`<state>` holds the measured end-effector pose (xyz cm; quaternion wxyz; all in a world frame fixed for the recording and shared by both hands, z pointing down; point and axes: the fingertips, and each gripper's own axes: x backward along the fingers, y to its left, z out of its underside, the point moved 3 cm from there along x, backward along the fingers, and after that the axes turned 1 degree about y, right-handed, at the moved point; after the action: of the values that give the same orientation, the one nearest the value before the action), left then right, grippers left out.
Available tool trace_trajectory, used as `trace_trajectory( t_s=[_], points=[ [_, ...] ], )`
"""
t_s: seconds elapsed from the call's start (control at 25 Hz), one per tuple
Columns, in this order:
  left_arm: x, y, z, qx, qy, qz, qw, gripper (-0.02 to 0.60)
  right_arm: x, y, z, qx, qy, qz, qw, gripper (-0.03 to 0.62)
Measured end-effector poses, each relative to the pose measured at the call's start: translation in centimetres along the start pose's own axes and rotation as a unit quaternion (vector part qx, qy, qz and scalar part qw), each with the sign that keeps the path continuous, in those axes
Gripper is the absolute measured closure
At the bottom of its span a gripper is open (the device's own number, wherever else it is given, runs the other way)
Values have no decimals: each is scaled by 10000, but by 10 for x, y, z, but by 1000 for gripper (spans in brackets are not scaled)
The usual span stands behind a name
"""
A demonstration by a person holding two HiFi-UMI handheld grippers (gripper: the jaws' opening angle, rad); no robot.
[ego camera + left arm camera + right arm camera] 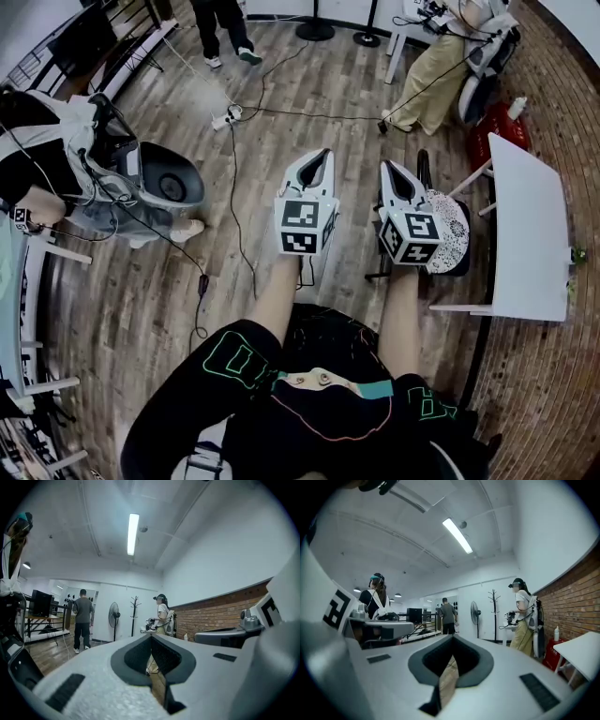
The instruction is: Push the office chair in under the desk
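- Two grippers, one in each hand: left gripper (322, 156) and right gripper (388, 169), held side by side out in front of me above the wood floor (309, 94).
- Fingers on both are pressed together with nothing between them.
- One chair (457, 234), with a speckled white seat. It's low and just right of my right fingers. From the head view the right gripper overlaps the seat, and I can't tell if they touch.
- My left fingers are well apart from the chair, on the far side of the right gripper.
- One white counter (530, 216), just right of the chair. The seat sits at its left edge, mostly outside the top.
- Three other people: left (56, 141), top (223, 28) and top right (441, 66).
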<state>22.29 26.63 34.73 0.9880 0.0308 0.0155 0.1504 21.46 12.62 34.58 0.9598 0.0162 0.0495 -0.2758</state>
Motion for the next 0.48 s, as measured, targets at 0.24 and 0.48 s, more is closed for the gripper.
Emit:
trace_trajectory(
  t_s=[0.24, 0.48],
  points=[
    [-3, 8, -3, 15, -54, -70, 10000, 574, -8, -2, -2, 57, 13, 0, 10000, 589],
    [-16, 15, -5, 92, -174, -231, 9995, 574, -22, -14, -3, 28, -41, -104, 9999, 589]
  ],
)
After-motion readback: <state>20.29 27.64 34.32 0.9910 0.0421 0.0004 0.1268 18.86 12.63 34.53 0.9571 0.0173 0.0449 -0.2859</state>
